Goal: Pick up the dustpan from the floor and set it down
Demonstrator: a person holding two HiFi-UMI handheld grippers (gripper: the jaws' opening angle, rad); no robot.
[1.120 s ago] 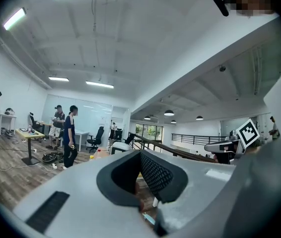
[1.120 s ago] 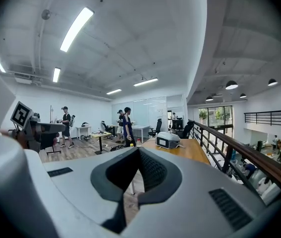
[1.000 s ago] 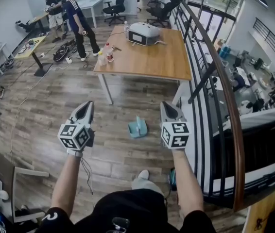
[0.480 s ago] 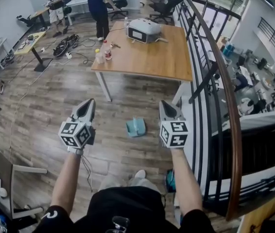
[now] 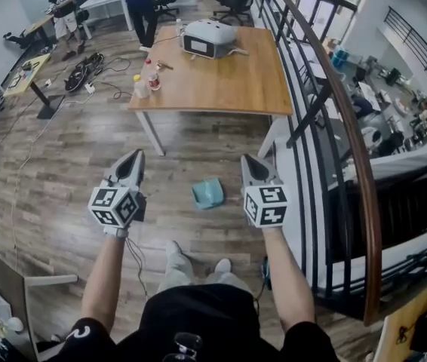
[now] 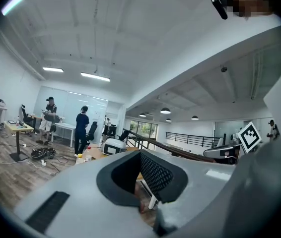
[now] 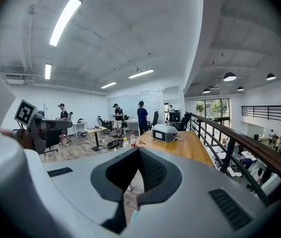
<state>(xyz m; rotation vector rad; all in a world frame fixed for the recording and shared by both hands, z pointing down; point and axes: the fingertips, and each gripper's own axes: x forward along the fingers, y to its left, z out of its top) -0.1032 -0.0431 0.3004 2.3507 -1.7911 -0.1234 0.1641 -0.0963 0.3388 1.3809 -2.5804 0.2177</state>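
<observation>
A small teal dustpan (image 5: 208, 193) lies on the wooden floor just in front of the table legs, midway between my two grippers. My left gripper (image 5: 132, 161) is held level to its left, and its jaws are together with nothing in them. On the other side, my right gripper (image 5: 250, 164) tilts slightly down, its jaws also shut and empty. Neither touches the dustpan. In the left gripper view the closed jaws (image 6: 146, 202) fill the lower frame. The right gripper view shows the same for the right gripper (image 7: 130, 202).
A wooden table (image 5: 221, 89) stands ahead with a grey device (image 5: 207, 38) and bottles (image 5: 144, 83) on it. A black railing with a wooden rail (image 5: 342, 134) runs along the right. People (image 5: 139, 2) stand at desks far back, with cables on the floor (image 5: 85, 70). A white frame (image 5: 47, 281) is at lower left.
The view and both grippers have advanced toward the table, and the dustpan sits closer between them. The person in dark clothes walked away to the back. My feet now show below.
</observation>
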